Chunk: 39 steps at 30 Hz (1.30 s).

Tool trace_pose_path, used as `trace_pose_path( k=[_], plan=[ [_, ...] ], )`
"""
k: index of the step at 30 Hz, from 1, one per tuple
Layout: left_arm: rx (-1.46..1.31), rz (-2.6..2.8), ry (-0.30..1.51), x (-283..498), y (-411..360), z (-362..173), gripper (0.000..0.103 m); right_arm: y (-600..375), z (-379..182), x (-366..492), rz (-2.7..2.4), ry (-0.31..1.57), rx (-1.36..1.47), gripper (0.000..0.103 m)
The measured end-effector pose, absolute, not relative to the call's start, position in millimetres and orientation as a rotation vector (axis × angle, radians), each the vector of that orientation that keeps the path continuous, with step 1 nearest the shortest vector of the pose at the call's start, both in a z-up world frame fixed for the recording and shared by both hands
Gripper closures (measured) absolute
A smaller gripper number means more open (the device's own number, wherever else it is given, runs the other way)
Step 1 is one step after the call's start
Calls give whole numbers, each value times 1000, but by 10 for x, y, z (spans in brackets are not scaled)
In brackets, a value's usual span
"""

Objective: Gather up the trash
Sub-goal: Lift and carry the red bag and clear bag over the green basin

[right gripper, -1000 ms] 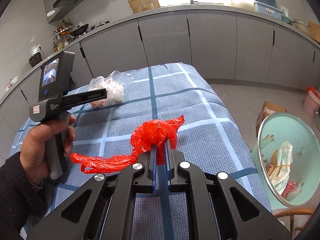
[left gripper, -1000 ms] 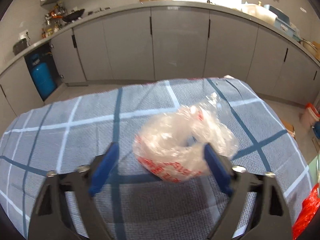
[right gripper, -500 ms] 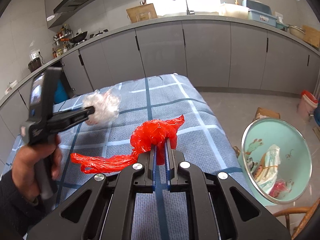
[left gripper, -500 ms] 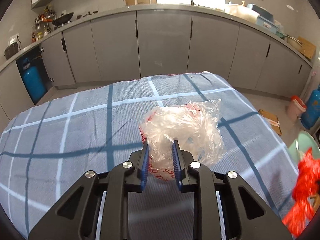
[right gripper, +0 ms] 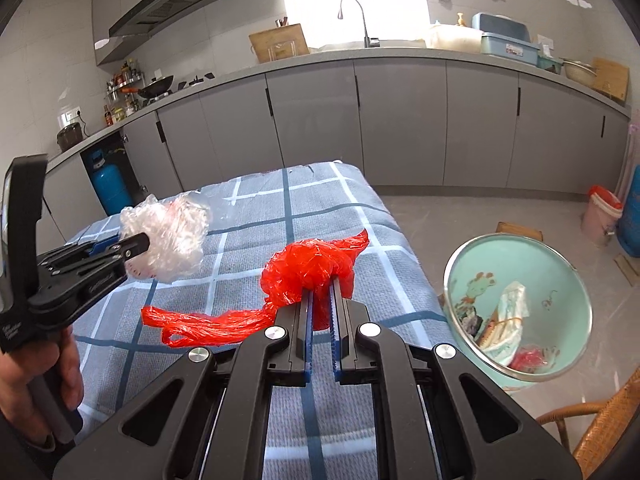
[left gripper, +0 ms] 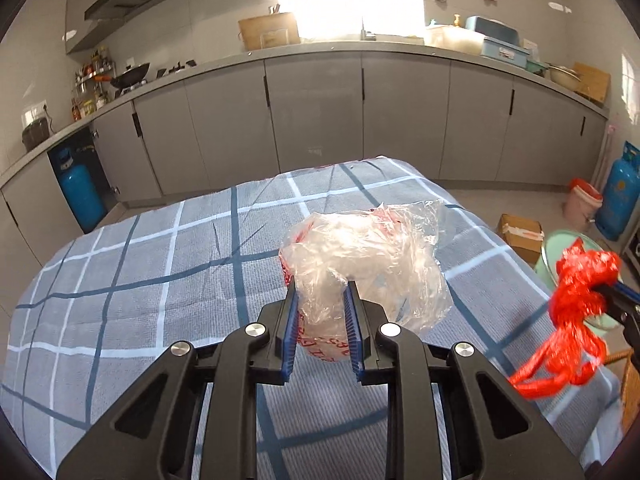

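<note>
My left gripper (left gripper: 320,292) is shut on a crumpled clear plastic bag with red print (left gripper: 368,256) and holds it above the checked tablecloth (left gripper: 160,288). The bag also shows in the right wrist view (right gripper: 168,232), held at the left gripper's tips (right gripper: 138,245). My right gripper (right gripper: 321,286) is shut on a red plastic bag (right gripper: 312,272) whose tail hangs to the left. The red bag shows at the right edge of the left wrist view (left gripper: 576,304). A mint-green trash bin (right gripper: 456,276) with trash inside stands on the floor right of the table.
Grey kitchen cabinets (right gripper: 400,120) line the back wall. A wicker chair (right gripper: 600,432) is at lower right. A cardboard box (left gripper: 520,232), a small pink bin (right gripper: 602,216) and blue gas cylinders (left gripper: 620,196) stand on the floor.
My left gripper closed on the clear bag and lifted it off the cloth. Both grippers rose and shifted right, bringing the bin closer in the right view.
</note>
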<state>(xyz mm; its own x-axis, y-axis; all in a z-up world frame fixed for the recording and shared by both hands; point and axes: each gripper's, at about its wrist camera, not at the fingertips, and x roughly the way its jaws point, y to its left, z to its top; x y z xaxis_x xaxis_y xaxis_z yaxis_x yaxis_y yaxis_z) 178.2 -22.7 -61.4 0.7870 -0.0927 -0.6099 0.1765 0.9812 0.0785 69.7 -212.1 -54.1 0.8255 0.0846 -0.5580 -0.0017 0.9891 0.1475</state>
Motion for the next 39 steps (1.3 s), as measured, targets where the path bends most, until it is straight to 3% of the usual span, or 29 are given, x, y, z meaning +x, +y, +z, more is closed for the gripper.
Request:
trace_pose_path(
  k=[39],
  plan=[
    [250, -349, 552, 1554, -1500, -273, 81, -3267, -452, 231, -194, 516, 242, 95]
  ],
)
